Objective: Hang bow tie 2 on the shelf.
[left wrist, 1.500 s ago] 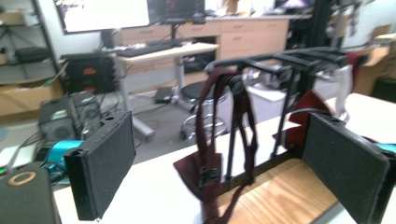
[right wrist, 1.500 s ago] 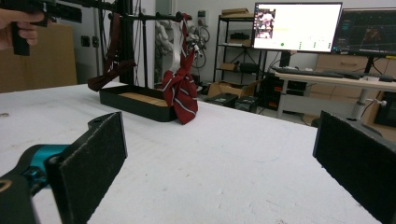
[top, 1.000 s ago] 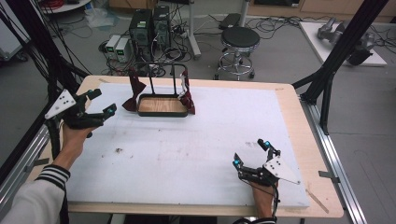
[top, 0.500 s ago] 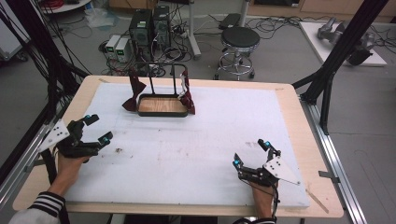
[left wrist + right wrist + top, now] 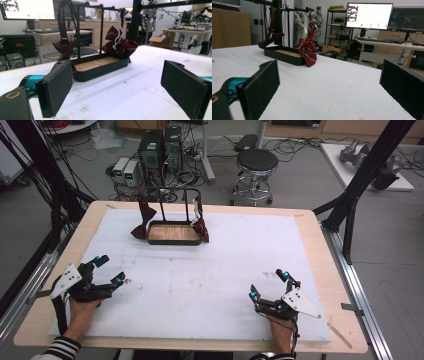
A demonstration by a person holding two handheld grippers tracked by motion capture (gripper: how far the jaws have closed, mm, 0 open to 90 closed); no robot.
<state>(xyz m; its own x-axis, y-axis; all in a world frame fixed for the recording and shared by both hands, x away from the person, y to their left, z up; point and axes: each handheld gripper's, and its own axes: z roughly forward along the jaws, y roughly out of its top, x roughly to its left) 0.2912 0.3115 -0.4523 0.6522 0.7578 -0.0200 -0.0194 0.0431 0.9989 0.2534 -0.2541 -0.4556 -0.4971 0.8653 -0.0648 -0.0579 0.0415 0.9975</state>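
Rack [image 5: 172, 215]: a black frame with a top rail rising from a shallow black tray with a wooden floor, standing at the far centre of the white table [image 5: 210, 270]. A dark red bow tie [image 5: 143, 220] hangs at its left end; a red bow tie with pale stripes [image 5: 201, 224] hangs at its right end. Left gripper [image 5: 107, 270], near left, jaws spread, empty. Right gripper [image 5: 268, 284], near right, jaws spread, empty. Both are well apart from the rack.
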